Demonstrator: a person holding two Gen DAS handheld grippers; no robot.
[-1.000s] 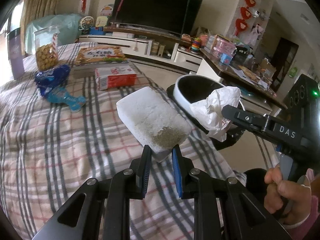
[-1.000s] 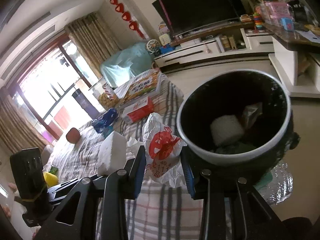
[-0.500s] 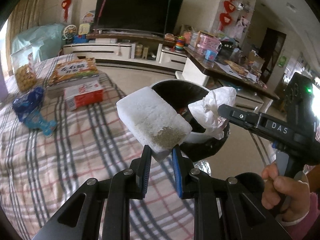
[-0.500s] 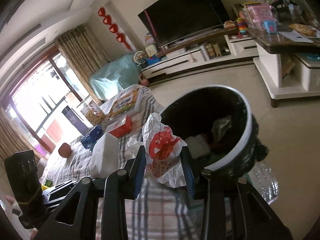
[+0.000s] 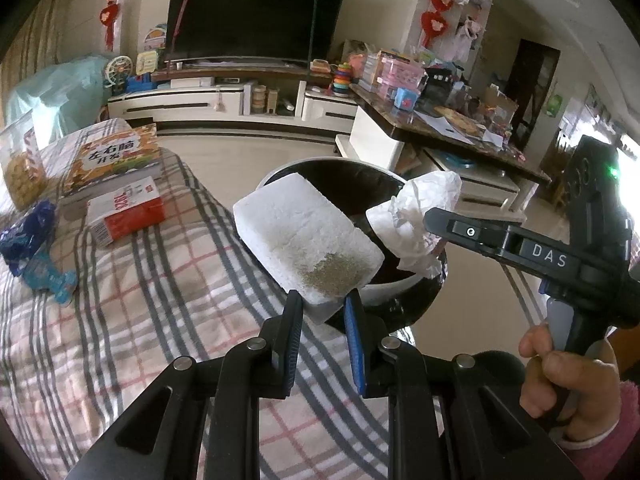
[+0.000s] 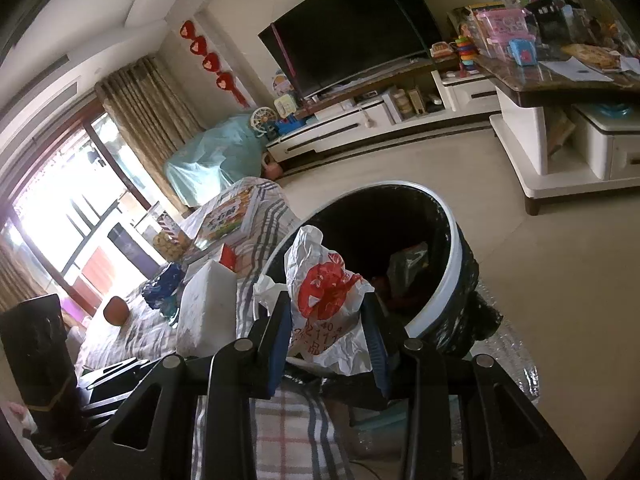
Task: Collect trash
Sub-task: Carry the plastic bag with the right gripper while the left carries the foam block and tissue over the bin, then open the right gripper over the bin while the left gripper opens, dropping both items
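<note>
Foam (image 5: 306, 236): white block pinched at its near corner by the left hand-held gripper (image 5: 320, 312), over the bin's near rim.
Wrapper (image 6: 326, 300): crumpled, clamped in the right hand-held gripper (image 6: 326, 334), at the bin's edge.
Bin (image 6: 452, 280): black-lined, beside the plaid cloth (image 5: 120, 320).

Dark television (image 5: 256, 20) above white cabinet (image 5: 224, 104)

Ahead of me a dark television (image 5: 256, 20) stands over a white cabinet (image 5: 208, 100). On the plaid cloth (image 5: 140, 300) lie a red-and-white box (image 5: 126, 210), a colourful book (image 5: 112, 156) and a snack jar (image 5: 20, 168).
</note>
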